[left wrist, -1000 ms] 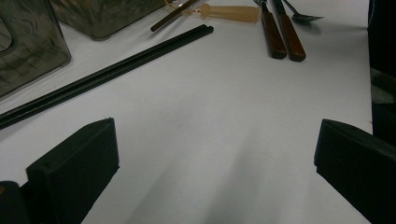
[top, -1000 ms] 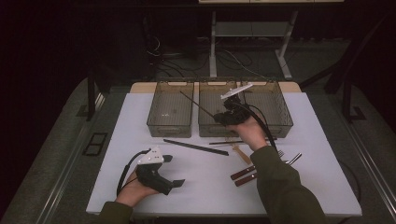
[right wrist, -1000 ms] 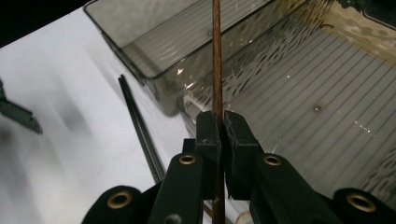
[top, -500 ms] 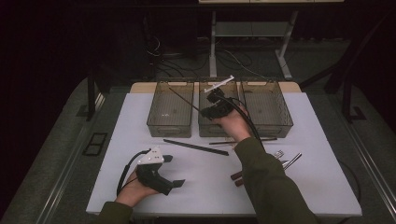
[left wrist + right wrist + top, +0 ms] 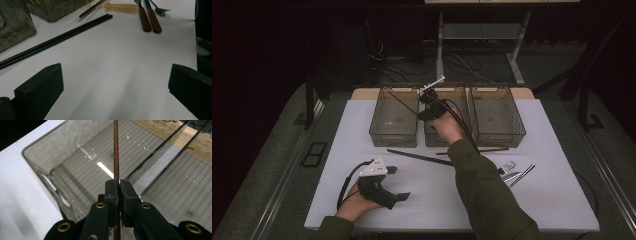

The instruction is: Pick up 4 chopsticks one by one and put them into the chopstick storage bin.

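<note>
Chopstick clamped tight between the fingers of the right gripper, a thin brown stick running up through the pinch, and that gripper had swung leftward from the right bin across the row a second earlier to hang over the seam between the middle bin and the left bin. In the right gripper view the stick's far end pointed down into a clear ribbed bin below. By my read, that carry put the drop one release away. Left gripper rested on the white desk, its fingers spread wide with nothing between them. Waiting on the desk: black chopsticks, a pale-handled utensil and two wood-handled pieces.
</note>
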A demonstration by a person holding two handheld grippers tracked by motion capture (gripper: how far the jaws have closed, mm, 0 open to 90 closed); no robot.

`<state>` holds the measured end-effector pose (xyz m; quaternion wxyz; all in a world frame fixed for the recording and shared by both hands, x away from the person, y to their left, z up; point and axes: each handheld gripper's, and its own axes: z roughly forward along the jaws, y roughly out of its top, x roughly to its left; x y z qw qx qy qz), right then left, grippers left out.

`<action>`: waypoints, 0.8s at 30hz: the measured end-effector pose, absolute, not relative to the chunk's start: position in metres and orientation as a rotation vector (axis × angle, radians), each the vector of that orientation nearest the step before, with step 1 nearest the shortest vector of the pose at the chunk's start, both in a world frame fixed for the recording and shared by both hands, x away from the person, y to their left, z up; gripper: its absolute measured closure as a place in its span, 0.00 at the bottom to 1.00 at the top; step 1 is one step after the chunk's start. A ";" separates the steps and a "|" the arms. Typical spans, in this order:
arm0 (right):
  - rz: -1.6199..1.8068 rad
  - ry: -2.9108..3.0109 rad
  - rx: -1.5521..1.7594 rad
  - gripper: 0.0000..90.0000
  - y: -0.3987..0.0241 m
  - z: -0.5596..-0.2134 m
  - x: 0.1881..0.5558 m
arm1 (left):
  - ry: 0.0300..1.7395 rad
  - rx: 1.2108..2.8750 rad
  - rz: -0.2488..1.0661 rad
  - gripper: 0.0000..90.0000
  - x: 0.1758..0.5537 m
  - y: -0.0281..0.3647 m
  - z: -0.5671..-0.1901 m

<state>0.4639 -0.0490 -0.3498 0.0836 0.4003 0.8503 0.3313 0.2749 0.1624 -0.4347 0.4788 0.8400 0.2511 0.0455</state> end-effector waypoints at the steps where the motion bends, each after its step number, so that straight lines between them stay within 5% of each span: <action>1: 0.988 2.539 1.199 0.95 -0.046 -0.351 0.466 | 0.609 2.054 0.114 0.00 0.275 0.163 -0.435; 24: 0.959 2.542 1.306 0.94 -0.001 -0.369 0.492 | 0.585 2.052 0.115 0.00 0.275 0.163 -0.433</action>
